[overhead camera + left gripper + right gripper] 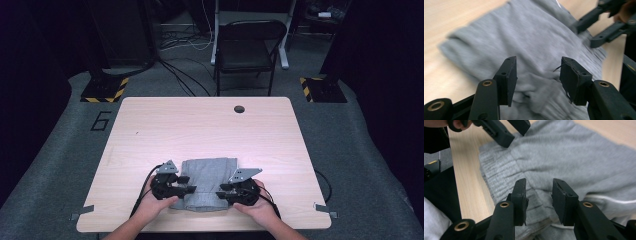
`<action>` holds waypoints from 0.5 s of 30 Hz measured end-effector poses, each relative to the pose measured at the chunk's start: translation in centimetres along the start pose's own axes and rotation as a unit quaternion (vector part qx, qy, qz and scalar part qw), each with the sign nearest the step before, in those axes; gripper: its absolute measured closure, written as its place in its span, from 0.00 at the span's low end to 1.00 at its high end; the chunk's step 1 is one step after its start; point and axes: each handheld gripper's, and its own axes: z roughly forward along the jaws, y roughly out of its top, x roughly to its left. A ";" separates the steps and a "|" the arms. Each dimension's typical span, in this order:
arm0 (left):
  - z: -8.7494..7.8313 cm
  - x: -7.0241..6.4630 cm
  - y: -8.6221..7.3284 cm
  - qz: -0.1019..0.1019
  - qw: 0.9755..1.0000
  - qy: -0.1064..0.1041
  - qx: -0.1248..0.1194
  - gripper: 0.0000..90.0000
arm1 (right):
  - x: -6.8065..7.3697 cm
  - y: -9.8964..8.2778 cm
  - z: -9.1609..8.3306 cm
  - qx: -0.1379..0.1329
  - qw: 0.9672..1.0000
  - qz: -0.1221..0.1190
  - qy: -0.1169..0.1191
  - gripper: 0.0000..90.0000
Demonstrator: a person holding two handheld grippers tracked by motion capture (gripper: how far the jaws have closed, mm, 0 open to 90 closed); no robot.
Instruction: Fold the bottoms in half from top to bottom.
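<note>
A folded grey garment (210, 175) with a ribbed elastic waistband lies near the table's front edge, between my two hands. My left gripper (186, 184) reaches in over its left side. In the left gripper view the left gripper (537, 72) stands open, jaws apart above the grey cloth (529, 37), pads not pressing on it. My right gripper (222, 192) comes in from the right. Its jaws (539, 192) are parted over the waistband of the garment (574, 157), with a ridge of cloth in the gap. Each gripper view shows the other gripper, right gripper (585, 35) and left gripper (516, 135), across the cloth.
The light wooden table (200, 125) has a round cable hole (239, 108) near its far edge. A black folding chair (250, 45) stands beyond the table. Cables trail from both grippers off the front edge.
</note>
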 end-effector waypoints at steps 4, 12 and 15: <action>-0.5 1.3 1.0 -0.008 1.000 0.022 -0.010 0.51 | -0.7 0.8 -0.5 -0.013 1.000 0.003 -0.012 0.70; 0.4 2.9 2.0 -0.005 0.999 0.042 -0.011 0.50 | -2.8 1.8 -0.2 -0.008 0.999 -0.005 -0.044 0.67; 0.9 3.5 2.1 -0.004 0.999 0.050 -0.006 0.50 | -3.5 1.9 0.1 -0.005 0.999 0.002 -0.054 0.66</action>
